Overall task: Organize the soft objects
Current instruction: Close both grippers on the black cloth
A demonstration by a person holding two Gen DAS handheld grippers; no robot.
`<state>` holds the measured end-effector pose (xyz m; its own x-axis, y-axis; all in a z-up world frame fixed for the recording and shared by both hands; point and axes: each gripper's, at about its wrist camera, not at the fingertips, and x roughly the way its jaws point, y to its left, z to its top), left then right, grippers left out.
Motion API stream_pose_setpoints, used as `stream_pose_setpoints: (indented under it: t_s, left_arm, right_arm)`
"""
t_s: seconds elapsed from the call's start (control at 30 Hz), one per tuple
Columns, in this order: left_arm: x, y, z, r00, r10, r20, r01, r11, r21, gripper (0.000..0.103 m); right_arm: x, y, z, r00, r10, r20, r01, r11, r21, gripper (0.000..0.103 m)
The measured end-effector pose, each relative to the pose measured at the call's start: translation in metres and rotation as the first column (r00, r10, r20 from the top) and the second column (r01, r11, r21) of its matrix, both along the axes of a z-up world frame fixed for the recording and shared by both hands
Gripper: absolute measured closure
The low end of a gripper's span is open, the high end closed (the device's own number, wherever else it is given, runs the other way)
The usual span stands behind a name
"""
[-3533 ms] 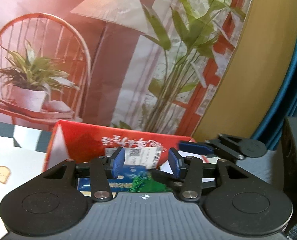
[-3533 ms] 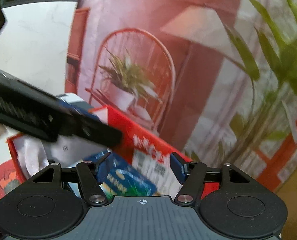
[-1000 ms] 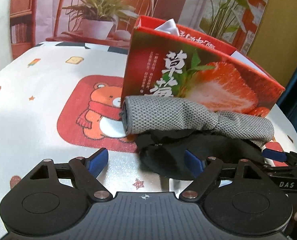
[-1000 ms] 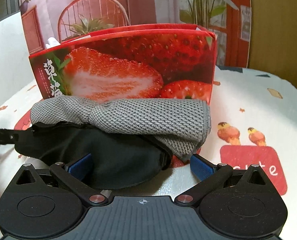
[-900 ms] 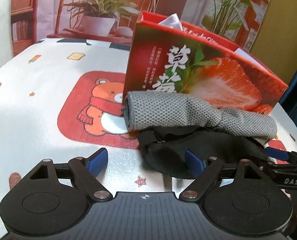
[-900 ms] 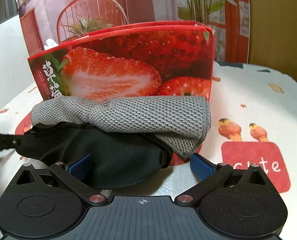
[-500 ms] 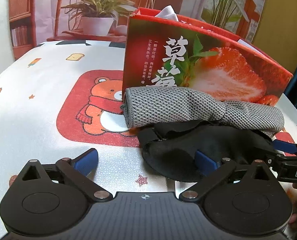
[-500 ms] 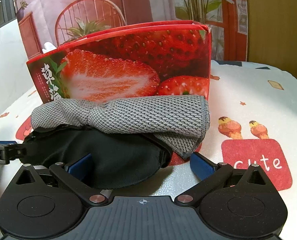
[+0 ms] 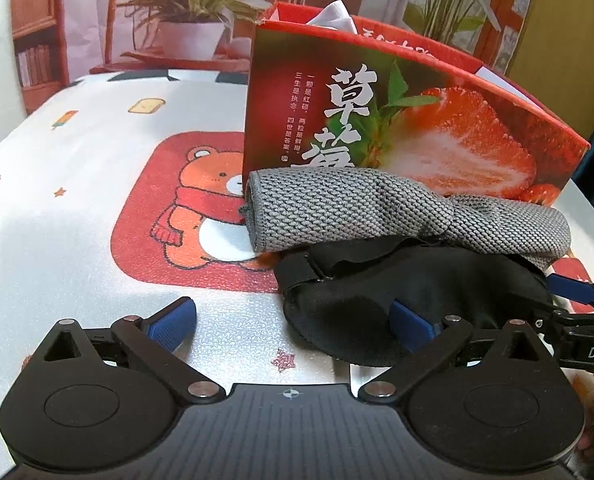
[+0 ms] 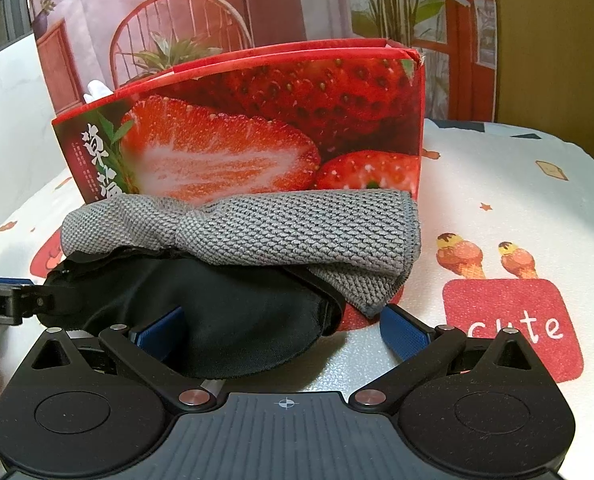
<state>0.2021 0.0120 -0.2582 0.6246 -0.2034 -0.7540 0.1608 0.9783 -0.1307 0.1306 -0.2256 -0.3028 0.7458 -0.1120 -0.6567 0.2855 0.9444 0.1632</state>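
at twelve o'clock of both wide-open, empty grippers, left gripper [image 9: 293,322] and right gripper [image 10: 281,330], a black eye mask [image 10: 217,312] lies under a grey knit cloth [image 10: 281,232], against the strawberry box [image 10: 257,148].

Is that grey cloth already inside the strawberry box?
No, the grey cloth lies on the table in front of the strawberry box, draped over a black sleep mask.
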Motion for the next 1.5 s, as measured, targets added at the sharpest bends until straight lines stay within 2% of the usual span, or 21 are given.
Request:
stream_pose_setpoints:
  t_s: [0.07, 0.17, 0.23, 0.37, 0.4, 0.43, 0.5, 0.6, 0.8, 1.07, 1.5]
  left_arm:
    - [0.001, 0.005, 0.001, 1.000, -0.002, -0.005, 0.002, 1.000, -0.027, 0.000]
    - [0.000, 0.012, 0.003, 1.000, 0.014, -0.004, -0.014, 0.997, -0.071, 0.008]
    - [0.001, 0.014, 0.005, 1.000, 0.008, -0.002, -0.008, 0.996, -0.088, 0.021]
    - [0.005, 0.012, 0.007, 1.000, -0.004, 0.003, 0.004, 0.995, -0.098, 0.030]
    - [0.006, 0.011, 0.007, 1.000, -0.008, 0.005, 0.009, 0.995, -0.097, 0.038]
    - [0.007, 0.009, 0.006, 1.000, -0.016, 0.003, 0.017, 0.995, -0.099, 0.052]
    - [0.006, 0.006, 0.006, 1.000, -0.024, 0.004, 0.024, 0.995, -0.099, 0.068]
    - [0.000, 0.004, 0.009, 0.999, -0.018, 0.046, 0.021, 0.997, -0.078, 0.081]
    - [-0.015, 0.009, 0.017, 0.996, -0.027, 0.084, 0.035, 0.995, -0.098, 0.085]
    - [-0.037, 0.017, 0.008, 0.998, -0.024, 0.054, 0.031, 0.992, -0.120, 0.085]
    - [-0.037, 0.021, -0.001, 0.999, -0.005, 0.040, 0.011, 0.989, -0.145, 0.085]
  right_arm:
    - [0.000, 0.000, 0.000, 1.000, 0.004, -0.003, -0.004, 1.000, -0.001, 0.000]
    - [0.000, 0.000, 0.000, 1.000, 0.007, -0.004, -0.007, 1.000, 0.000, 0.000]
    - [0.000, 0.000, 0.000, 1.000, 0.008, -0.004, -0.008, 1.000, -0.001, 0.000]
    - [0.000, 0.000, 0.000, 1.000, 0.009, -0.004, -0.009, 1.000, -0.001, 0.000]
    - [0.000, 0.000, 0.000, 1.000, 0.009, -0.004, -0.009, 1.000, -0.001, 0.000]
    - [0.000, 0.000, 0.000, 1.000, 0.009, -0.004, -0.009, 1.000, -0.001, 0.000]
    - [0.000, 0.000, 0.000, 1.000, 0.009, -0.004, -0.009, 1.000, -0.001, 0.000]
    - [0.000, 0.000, 0.000, 1.000, 0.010, -0.003, -0.010, 1.000, -0.001, 0.000]
    - [-0.001, 0.000, 0.000, 1.000, 0.011, -0.002, -0.011, 1.000, 0.001, 0.000]
    - [-0.005, -0.001, 0.001, 1.000, 0.012, 0.007, -0.012, 1.000, 0.013, 0.000]
    - [-0.010, -0.010, 0.002, 0.999, 0.017, 0.041, -0.020, 0.997, 0.071, 0.000]
